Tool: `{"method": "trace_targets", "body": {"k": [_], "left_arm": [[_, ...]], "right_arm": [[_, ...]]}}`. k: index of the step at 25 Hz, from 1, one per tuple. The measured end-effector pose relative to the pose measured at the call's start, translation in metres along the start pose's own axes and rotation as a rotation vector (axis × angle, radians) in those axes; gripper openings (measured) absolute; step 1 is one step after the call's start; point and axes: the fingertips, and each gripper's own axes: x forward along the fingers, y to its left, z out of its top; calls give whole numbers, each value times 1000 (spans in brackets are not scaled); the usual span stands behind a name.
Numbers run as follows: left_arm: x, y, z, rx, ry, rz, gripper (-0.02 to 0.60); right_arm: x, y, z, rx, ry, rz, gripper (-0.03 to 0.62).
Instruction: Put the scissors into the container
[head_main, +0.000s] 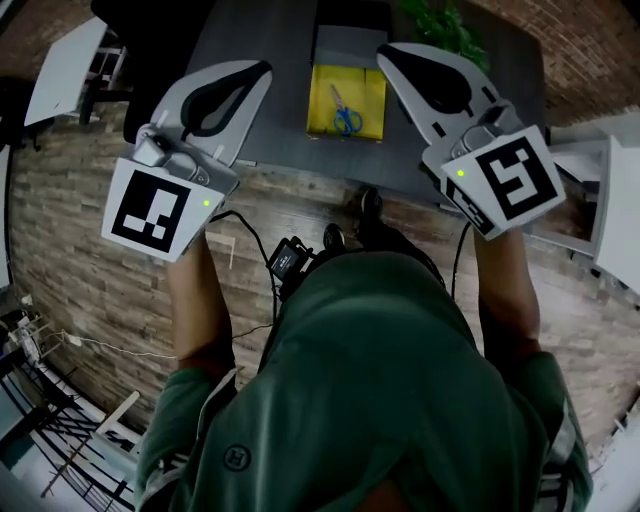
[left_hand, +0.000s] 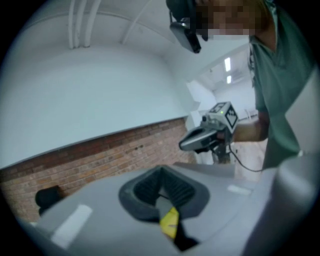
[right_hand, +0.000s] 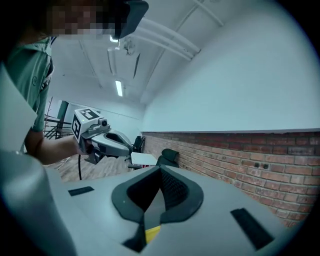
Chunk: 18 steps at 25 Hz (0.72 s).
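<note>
The left gripper (head_main: 250, 75) and the right gripper (head_main: 395, 55) are both closed tight with nothing between their jaws, at 10 and 2 o'clock in the head view. Between them, toward 12 o'clock, the blue-handled scissors (head_main: 346, 113) lie inside the yellow container (head_main: 322, 112) on the dark counter (head_main: 290, 95).

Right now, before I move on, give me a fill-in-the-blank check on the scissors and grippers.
The scissors lie inside the ____ container.
Their handles are ____.
The left gripper and right gripper are both shut and hold ____.
Missing words: yellow; blue; nothing.
</note>
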Motion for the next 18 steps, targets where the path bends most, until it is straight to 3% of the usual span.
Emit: {"method": "trace_targets", "body": {"k": [18], "left_arm": [[-80, -15, -11, -21, -25, 62, 3]], "right_arm": [[-9, 72, 35, -68, -10, 68, 5]]}}
